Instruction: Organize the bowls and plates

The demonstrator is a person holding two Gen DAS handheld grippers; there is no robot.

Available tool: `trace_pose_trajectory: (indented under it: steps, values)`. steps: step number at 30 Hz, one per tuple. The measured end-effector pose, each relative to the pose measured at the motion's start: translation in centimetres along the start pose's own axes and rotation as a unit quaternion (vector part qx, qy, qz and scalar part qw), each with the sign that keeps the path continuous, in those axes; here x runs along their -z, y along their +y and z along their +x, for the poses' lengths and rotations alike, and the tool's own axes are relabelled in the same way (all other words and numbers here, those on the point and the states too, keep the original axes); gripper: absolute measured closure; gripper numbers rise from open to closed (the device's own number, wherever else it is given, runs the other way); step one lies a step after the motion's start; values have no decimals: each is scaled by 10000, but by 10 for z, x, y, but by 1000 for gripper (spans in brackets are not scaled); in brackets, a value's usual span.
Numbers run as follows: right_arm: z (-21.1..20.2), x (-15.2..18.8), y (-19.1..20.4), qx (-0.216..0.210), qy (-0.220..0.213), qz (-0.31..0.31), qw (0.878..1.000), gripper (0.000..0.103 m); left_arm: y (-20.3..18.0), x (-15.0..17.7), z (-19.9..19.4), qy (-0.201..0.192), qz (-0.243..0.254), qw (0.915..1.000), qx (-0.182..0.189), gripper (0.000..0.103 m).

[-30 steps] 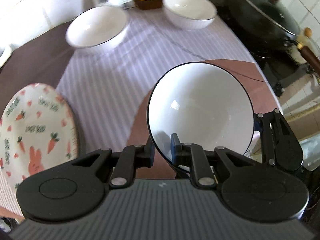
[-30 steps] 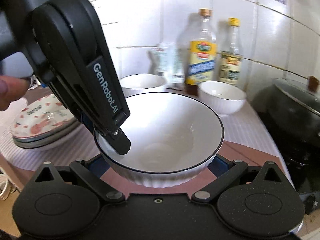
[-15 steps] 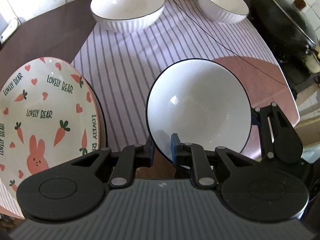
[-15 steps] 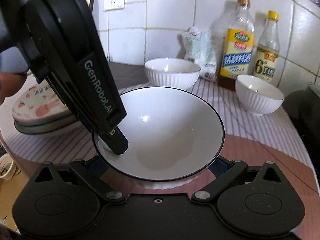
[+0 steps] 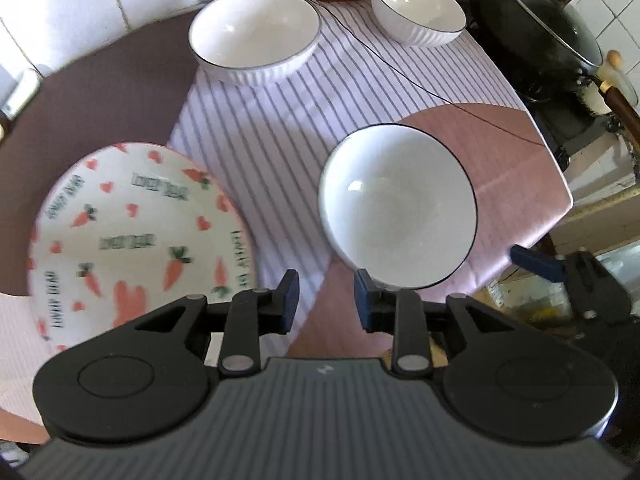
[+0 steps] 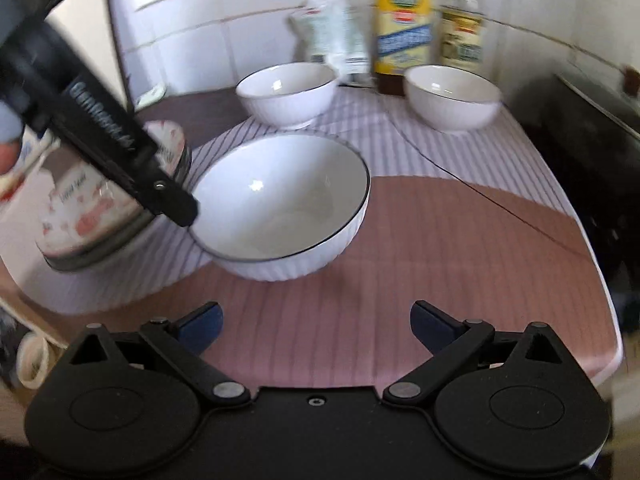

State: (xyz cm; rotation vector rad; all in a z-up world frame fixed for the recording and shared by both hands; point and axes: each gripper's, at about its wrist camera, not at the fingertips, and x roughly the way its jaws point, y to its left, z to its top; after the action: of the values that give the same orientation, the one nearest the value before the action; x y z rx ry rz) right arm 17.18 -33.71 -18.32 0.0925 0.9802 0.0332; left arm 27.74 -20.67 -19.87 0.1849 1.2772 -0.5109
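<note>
A white bowl with a dark rim (image 5: 398, 210) (image 6: 280, 204) stands on the striped cloth near the table's front edge. My left gripper (image 5: 326, 300) is open, its jaws just at the bowl's near rim, not closed on it. My right gripper (image 6: 316, 322) is open and empty, drawn back from the bowl. Two more white bowls stand at the back: a large one (image 5: 254, 34) (image 6: 286, 92) and a smaller one (image 5: 418, 8) (image 6: 452, 96). A stack of plates topped by a carrot-and-rabbit plate (image 5: 136, 236) (image 6: 92, 220) lies to the left.
Oil and sauce bottles (image 6: 402, 24) and a packet (image 6: 340, 36) stand against the tiled wall. A black wok with a lid (image 5: 532, 28) sits on the stove at the right. The table edge (image 5: 560, 216) runs close to the right of the bowl.
My left gripper has opened and let go of the bowl's rim. My right gripper has opened wider and pulled back. The bowl now rests on the cloth.
</note>
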Motion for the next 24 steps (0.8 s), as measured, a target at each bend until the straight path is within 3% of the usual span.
trace_pose_trajectory:
  steps: [6,13,17,20,24]
  values:
    - [-35,-19,-4,-4,-134,903,9958,4,19,-4,-34,-313,-46,9994,163,72]
    - [-55,-55,9,-436,-21,1524,9874,11,50,-6,-68,-689,-314,9965,342,69]
    - [-52,-78,13,-753,39,1749,9817,15,71,-13,-81,-1131,-510,9918,310,69]
    - [-41,-98,11,-1113,158,1877,9758,32,85,-22,-86,-1357,-633,9879,414,69]
    - [-19,-123,7,-1145,200,2017,9725,35,101,-40,-82,-1574,-824,9832,410,69]
